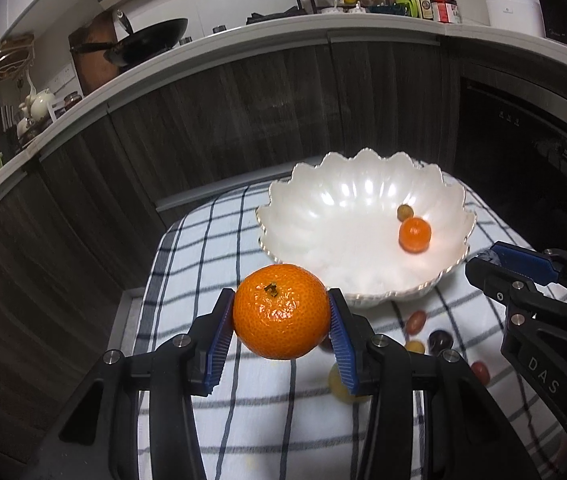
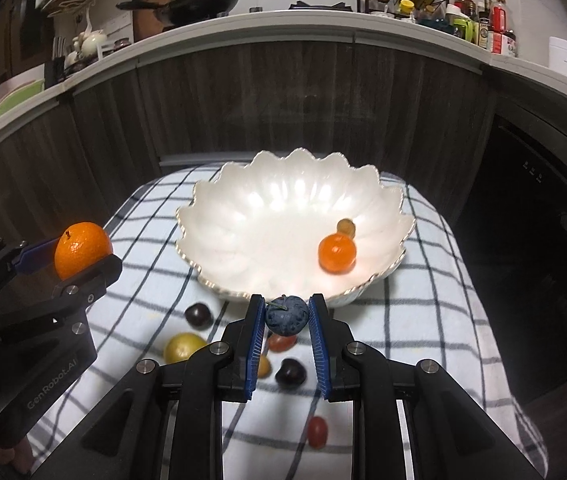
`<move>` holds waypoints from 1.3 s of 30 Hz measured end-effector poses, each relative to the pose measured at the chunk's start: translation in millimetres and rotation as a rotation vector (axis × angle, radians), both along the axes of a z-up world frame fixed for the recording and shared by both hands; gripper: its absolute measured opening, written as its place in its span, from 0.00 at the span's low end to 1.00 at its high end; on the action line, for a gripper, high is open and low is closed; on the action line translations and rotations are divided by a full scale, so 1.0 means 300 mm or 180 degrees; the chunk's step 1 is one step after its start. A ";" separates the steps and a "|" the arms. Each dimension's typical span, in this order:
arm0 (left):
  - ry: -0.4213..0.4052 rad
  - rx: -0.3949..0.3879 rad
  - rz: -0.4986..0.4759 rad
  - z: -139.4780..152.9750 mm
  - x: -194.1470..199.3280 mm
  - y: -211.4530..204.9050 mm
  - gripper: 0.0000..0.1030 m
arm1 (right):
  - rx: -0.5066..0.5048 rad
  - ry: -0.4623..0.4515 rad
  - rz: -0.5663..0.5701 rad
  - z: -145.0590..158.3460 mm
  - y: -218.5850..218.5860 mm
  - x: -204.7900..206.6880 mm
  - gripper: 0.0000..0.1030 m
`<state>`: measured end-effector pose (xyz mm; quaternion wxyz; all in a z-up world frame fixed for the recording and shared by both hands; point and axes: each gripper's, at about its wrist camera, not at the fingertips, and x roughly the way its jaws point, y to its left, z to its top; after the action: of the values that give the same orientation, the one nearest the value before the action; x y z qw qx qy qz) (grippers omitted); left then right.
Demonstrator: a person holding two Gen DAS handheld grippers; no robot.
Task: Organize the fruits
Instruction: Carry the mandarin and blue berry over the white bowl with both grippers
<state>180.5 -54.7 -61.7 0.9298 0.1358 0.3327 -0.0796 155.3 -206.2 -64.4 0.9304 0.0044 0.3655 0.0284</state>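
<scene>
Mandarin (image 1: 282, 311) between left tongs (image 1: 281, 320)

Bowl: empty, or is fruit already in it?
Not empty. The bowl holds a small orange and a smaller brownish fruit behind it, both near its right side; the rest is bare.

Both rigs were matte black plastic: the left claw (image 1: 281, 326) and right claw (image 2: 286, 322) wore ribbed blue pads (image 2: 255, 340), round silver screws (image 1: 182, 340) sat at the joints, and white "GenRobot.AI" lettering (image 2: 53, 386) ran along the left body.
</scene>
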 end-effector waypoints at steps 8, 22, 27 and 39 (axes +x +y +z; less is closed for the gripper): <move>-0.0003 -0.0084 -0.0035 0.037 0.073 -0.043 0.44 | 0.0015 -0.0051 -0.0051 0.036 -0.051 0.060 0.23; 0.0271 -0.0201 -0.0095 -0.037 0.234 -0.105 0.44 | 0.0070 0.0158 -0.0065 -0.013 -0.090 0.203 0.23; 0.0356 -0.0192 -0.0106 -0.063 0.285 -0.124 0.44 | 0.0126 0.0244 -0.0069 -0.045 -0.098 0.249 0.23; 0.0516 -0.0189 -0.0091 -0.144 0.338 -0.149 0.44 | 0.0155 0.0392 -0.0097 -0.096 -0.088 0.324 0.23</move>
<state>281.8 -99.3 -104.8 0.9022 0.1060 0.4024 -0.1134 252.6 -232.5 -93.3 0.9060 0.0344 0.4212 0.0229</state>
